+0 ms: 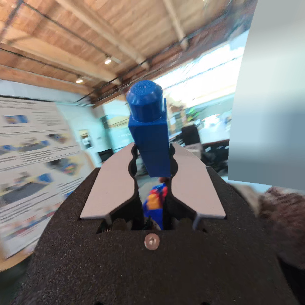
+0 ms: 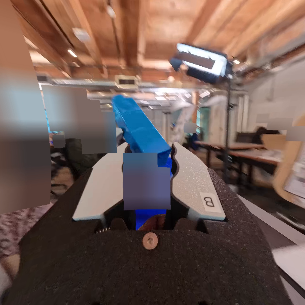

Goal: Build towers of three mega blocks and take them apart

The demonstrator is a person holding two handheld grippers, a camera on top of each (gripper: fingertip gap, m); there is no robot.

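Note:
In the left wrist view my left gripper (image 1: 152,146) is shut on a dark blue mega block piece (image 1: 148,132). The piece stands upright between the fingers with its round stud on top, and a seam shows across its side. Low down between the fingers, blurred red, orange and blue blocks (image 1: 155,203) show. In the right wrist view my right gripper (image 2: 149,146) is shut on a longer, lighter blue block piece (image 2: 138,125) that leans up and to the left. Its lower part is hidden. Both cameras point up towards the ceiling.
A poster board (image 1: 33,148) stands at the left. A patterned sleeve (image 1: 280,222) is at the right. A light panel on a stand (image 2: 201,61) hangs at the upper right above wooden tables (image 2: 239,153). Both views are blurred by motion.

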